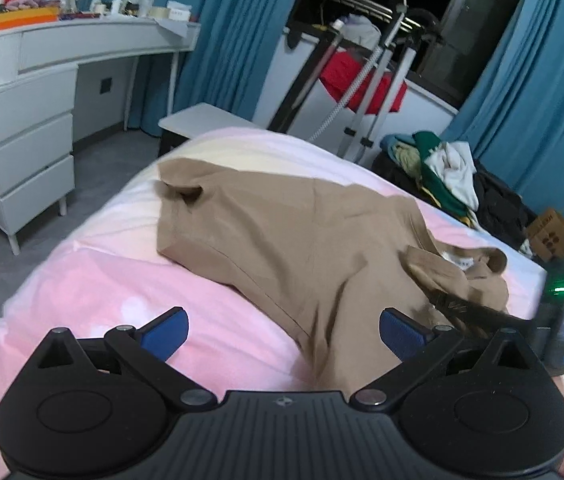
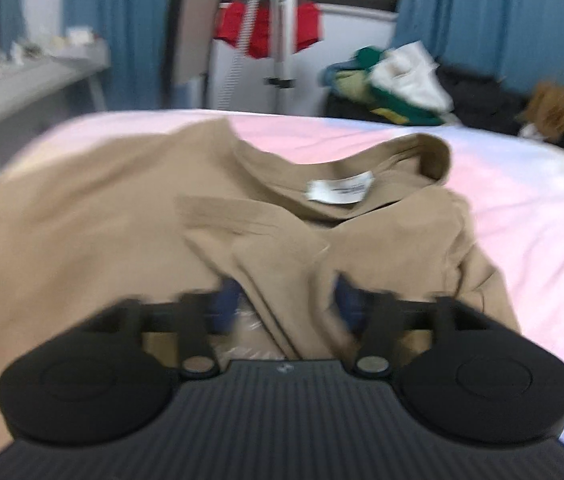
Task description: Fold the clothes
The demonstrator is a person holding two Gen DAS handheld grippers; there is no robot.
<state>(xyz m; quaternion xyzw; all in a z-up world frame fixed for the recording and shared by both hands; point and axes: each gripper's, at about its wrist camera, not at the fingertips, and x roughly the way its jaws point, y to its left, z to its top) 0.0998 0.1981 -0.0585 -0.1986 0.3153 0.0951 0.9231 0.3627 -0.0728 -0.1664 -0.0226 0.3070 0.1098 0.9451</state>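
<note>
Over on the left, our left tongs (image 1: 284, 334) hang spread wide above the pink bed (image 1: 93, 280), pinching nothing, with the hem side of the tan T-shirt (image 1: 282, 232) running between the blue pads. The shirt lies across the bed, its body stretching away from the white neck label (image 2: 340, 191) toward the far left, one short sleeve lifted at the far corner. Moving right of the label, the right tongs (image 2: 286, 300) sit in a bunched fold of the shirt just below the collar; the fabric runs between the pads, but the view is blurred and we cannot tell whether they grip it. We judge this to be an early fold, the shoulder side being drawn inward. Next, we reckon, the left tongs must drop and pinch the hem edge so both ends travel together.
</note>
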